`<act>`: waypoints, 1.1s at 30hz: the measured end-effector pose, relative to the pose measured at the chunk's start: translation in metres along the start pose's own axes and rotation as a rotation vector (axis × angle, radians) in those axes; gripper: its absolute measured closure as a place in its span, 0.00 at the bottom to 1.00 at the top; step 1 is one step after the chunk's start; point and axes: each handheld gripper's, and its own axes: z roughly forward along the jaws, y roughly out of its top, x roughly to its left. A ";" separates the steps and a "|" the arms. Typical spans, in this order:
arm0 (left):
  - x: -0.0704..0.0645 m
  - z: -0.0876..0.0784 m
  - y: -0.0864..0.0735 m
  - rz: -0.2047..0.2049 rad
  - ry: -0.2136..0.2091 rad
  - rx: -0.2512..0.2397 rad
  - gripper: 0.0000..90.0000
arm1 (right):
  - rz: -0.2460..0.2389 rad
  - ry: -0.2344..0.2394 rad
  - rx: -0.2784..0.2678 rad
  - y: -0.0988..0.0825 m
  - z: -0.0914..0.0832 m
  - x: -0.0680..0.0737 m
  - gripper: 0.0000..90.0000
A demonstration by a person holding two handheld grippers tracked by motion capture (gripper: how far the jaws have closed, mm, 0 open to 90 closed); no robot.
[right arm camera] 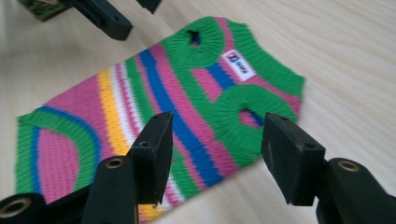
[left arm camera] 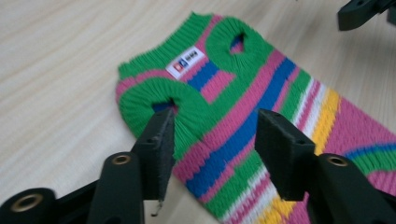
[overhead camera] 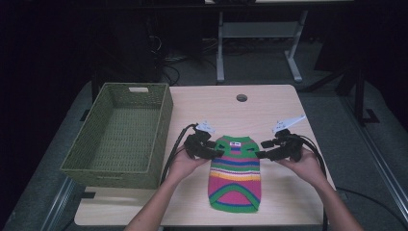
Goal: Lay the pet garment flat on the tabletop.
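A small knitted sweater with green, pink, blue, yellow and white stripes lies flat on the wooden table, neck end away from the person. A white label sits near its collar. My left gripper is at the sweater's upper left edge. Its jaws stand open over the green armhole band, with nothing pinched between them. My right gripper mirrors it at the upper right edge. In the right gripper view the jaws of that gripper are open above the sweater.
A green woven basket stands empty at the table's left side, close to my left hand. A round cable hole lies near the far edge. Bare tabletop surrounds the sweater, and dark floor and desk legs lie beyond.
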 end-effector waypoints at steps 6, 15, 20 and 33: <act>-0.018 -0.002 -0.012 0.036 -0.036 0.050 0.42 | -0.047 -0.013 0.017 -0.011 0.001 0.021 0.43; -0.035 -0.005 -0.027 0.086 -0.073 0.098 0.57 | -0.093 0.027 0.048 -0.027 0.010 0.044 0.53; -0.038 -0.006 -0.038 0.081 -0.078 0.110 0.61 | -0.100 0.031 0.087 -0.035 0.019 0.052 0.55; -0.047 0.000 -0.048 0.148 -0.090 0.178 0.83 | -0.127 0.014 0.130 -0.045 0.028 0.063 0.81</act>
